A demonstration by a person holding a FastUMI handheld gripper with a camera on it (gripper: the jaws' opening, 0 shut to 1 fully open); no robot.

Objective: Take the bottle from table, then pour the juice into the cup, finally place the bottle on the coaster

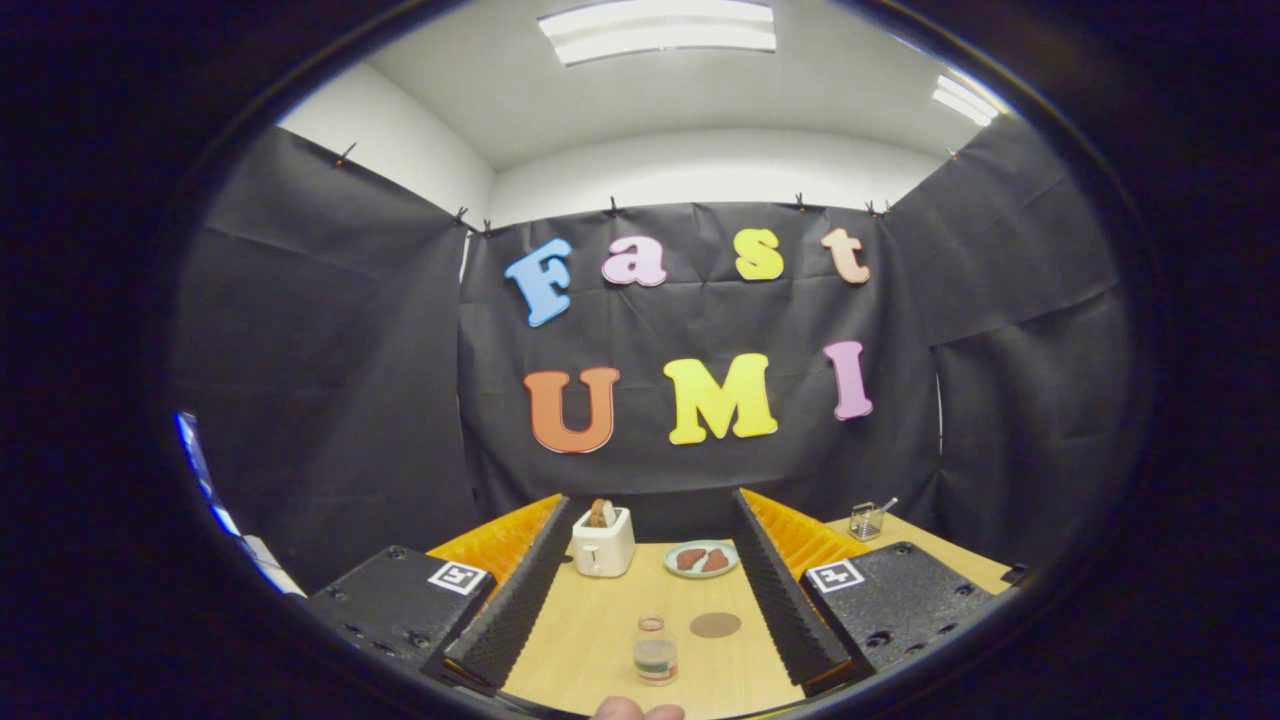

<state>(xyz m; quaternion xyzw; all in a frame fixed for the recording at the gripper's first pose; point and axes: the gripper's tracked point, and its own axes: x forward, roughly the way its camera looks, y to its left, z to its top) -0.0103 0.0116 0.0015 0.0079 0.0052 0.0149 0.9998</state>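
Observation:
A small clear bottle (655, 652) with a pale cap and a little liquid at its bottom stands upright on the wooden table (590, 640). It shows between my two fingers, which do not touch it. A round brown coaster (715, 625) lies flat just right of the bottle and slightly beyond it. My gripper (650, 505) is open, its fingers spread wide with nothing held between them.
Farther back on the table stand a white toaster (603, 542) with bread in it and a pale plate (701, 558) with two brown pieces. A small wire basket (866, 520) sits at the far right. Part of a person's hand (636, 710) shows nearest me.

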